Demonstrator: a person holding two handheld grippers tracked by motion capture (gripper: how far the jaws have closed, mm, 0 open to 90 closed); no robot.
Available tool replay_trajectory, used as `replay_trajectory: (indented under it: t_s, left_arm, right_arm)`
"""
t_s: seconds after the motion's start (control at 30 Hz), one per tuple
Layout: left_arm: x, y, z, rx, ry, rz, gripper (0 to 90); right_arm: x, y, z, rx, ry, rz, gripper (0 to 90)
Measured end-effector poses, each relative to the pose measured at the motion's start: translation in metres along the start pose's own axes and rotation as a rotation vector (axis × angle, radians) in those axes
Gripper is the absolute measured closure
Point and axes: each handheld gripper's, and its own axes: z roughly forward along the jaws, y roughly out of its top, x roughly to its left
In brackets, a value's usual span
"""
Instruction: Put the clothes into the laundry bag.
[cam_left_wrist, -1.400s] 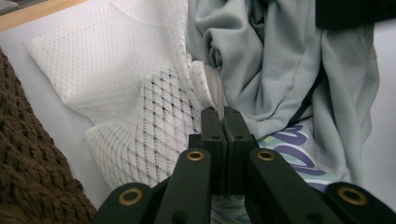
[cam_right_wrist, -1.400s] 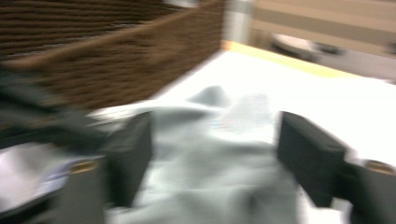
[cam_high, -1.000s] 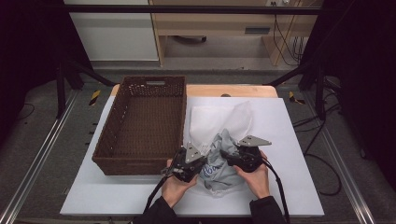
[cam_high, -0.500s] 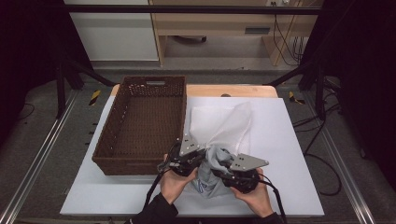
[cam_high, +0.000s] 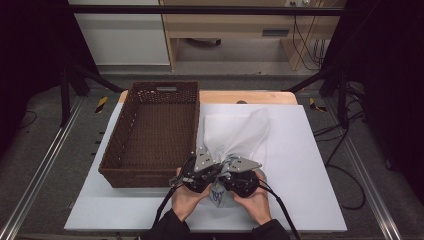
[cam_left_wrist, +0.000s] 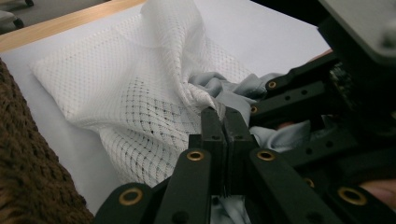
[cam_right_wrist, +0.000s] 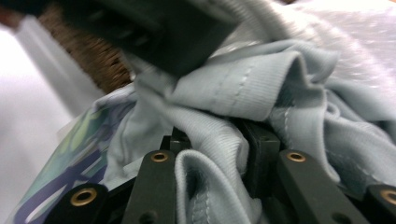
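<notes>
Two grippers meet over one bundle at the near edge of the white board (cam_high: 310, 165), and the work in hand looks like feeding a grey garment into a white mesh bag.

Leftmost stands the wicker basket (cam_high: 150, 135), empty, with its long axis running away from the person; it touches nothing in play. Just beside its right wall sits the left gripper (cam_high: 202, 170), jaws pressed together on the near edge of the mesh bag (cam_left_wrist: 140, 93). In the left gripper view that edge is pinched at the bag's mouth, and the bag itself fans away from the jaws, up and to the left, toward the far side of the board.

To its right, almost touching it, is the right gripper (cam_high: 235, 172). Its jaws have just been closing and now clamp a thick fold of the garment (cam_right_wrist: 261, 88), with ribbed hem cloth bunched between them in the right gripper view. The garment lies under both hands, spilling from the bag's mouth toward the person, a printed patch showing on its near side.

What the next push depends on, I judge, is that the bag's long axis runs away from the right gripper, slightly rightward, so cloth must travel forward past the left gripper's pinch. The right gripper holds the load; the left only keeps the mouth.
</notes>
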Motion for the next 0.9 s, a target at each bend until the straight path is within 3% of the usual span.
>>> replay_trajectory:
  t_s: [0.1, 0.23, 0.27, 0.3, 0.4, 0.5, 0.6, 0.73, 0.8, 0.9]
  left_arm:
    - [0.002, -0.005, 0.0, 0.008, 0.008, -0.004, 88.9]
    - [0.003, -0.008, 0.002, 0.014, 0.014, -0.001, 88.9]
    - [0.003, -0.007, 0.002, 0.012, 0.016, -0.002, 88.9]
    - [0.003, -0.007, 0.002, 0.012, 0.017, -0.002, 88.9]
    - [0.001, -0.008, 0.002, 0.018, 0.03, 0.013, 88.9]
    - [0.001, -0.009, 0.003, 0.019, 0.038, 0.023, 88.9]
    - [0.001, -0.009, 0.003, 0.02, 0.033, 0.02, 88.9]
    - [0.002, -0.007, 0.002, 0.017, 0.03, 0.017, 88.9]
    - [0.003, -0.006, 0.001, 0.016, 0.034, 0.015, 88.9]
    - [0.007, -0.004, -0.002, 0.013, 0.038, 0.004, 88.9]
  right_arm:
    - [0.0, 0.0, -0.004, 0.002, 0.034, -0.009, 66.2]
    - [-0.005, 0.0, -0.02, -0.049, 0.069, 0.017, 50.1]
    - [-0.007, -0.002, -0.036, -0.102, 0.05, 0.017, 37.6]
    - [-0.008, -0.002, -0.042, -0.124, 0.043, 0.019, 33.3]
    - [-0.015, -0.003, -0.064, -0.203, 0.018, 0.034, 24.6]
    - [-0.029, -0.003, -0.077, -0.225, -0.053, 0.053, 20.2]
    - [-0.041, -0.005, -0.073, -0.192, -0.095, 0.088, 23.8]
    - [-0.044, -0.008, -0.037, -0.081, -0.066, 0.077, 36.4]
    - [-0.043, -0.01, -0.024, -0.051, -0.015, 0.076, 58.6]
    - [-0.034, -0.009, -0.031, -0.086, 0.006, 0.052, 75.7]
